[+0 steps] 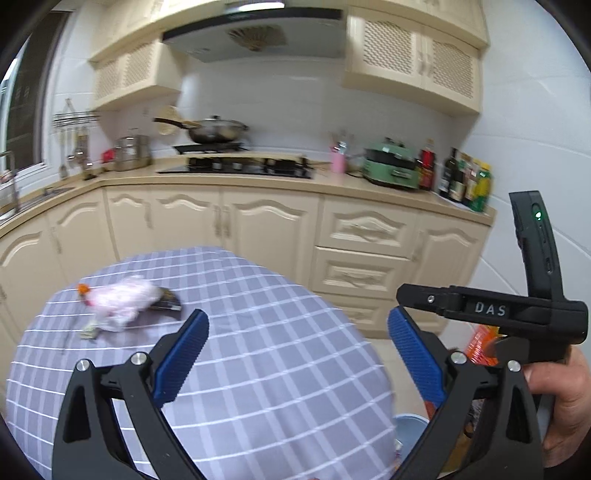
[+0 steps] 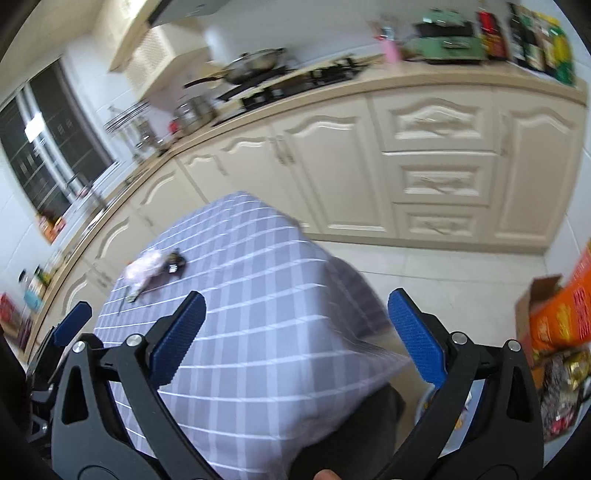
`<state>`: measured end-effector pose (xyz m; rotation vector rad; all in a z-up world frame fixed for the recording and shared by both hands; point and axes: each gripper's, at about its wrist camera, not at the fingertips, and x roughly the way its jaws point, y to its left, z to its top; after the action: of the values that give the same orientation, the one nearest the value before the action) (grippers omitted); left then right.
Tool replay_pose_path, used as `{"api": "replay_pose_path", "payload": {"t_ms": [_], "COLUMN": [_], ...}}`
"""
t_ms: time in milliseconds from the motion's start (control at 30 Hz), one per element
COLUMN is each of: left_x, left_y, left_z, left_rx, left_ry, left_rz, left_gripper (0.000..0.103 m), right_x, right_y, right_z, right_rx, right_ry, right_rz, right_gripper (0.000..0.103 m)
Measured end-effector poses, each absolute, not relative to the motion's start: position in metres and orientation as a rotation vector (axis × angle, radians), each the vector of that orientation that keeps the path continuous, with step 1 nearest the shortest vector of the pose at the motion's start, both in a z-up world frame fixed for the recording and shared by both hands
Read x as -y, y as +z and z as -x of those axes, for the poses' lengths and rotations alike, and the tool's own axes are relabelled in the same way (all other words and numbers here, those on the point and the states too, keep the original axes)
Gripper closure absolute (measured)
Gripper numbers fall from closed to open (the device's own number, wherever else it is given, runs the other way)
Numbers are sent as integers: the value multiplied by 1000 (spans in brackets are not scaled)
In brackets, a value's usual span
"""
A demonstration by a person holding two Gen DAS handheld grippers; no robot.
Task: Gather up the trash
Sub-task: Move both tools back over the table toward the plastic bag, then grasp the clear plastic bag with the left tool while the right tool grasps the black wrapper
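Now | left gripper [image 1: 297,363] fingers wide | right gripper [image 2: 295,341] fingers wide | pink wrapper [image 1: 123,301] on table [image 1: 280,332]

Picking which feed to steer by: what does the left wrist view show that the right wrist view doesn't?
Only the left wrist view shows the range hood and upper cabinets. Only the right wrist view shows the orange cardboard box on the floor. Both show the checked tablecloth, the pink trash bundle on it, the stove and wok, and an open, empty claw.

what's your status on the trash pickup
Left gripper open, empty. Right gripper open, empty. Trash pile on checked tablecloth, untouched. Nothing in the way.
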<state>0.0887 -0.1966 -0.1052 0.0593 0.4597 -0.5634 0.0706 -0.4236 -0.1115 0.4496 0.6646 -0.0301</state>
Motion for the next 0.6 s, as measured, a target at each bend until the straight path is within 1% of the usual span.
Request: {"api": "replay_pose_path", "payload": {"t_ms": [300,467,600], "left_x": [117,82,68], "left_y": [-106,-115,-125], "left_z": [-131,-166,-203], "left_rx": [-460,-472,-500], "left_ry": [-383,-295,-248], "left_rz": [3,-21,-71], "left_gripper": [6,6,6], "right_x": [351,324,311], "right_y": [-103,-114,-128], "right_z": [-130,-166,-192], "right_rx": [-682,-719,-751], "right_ry": [74,111,130], "right_rz": [-363,-336,-344], "right_gripper": [6,6,6]}}
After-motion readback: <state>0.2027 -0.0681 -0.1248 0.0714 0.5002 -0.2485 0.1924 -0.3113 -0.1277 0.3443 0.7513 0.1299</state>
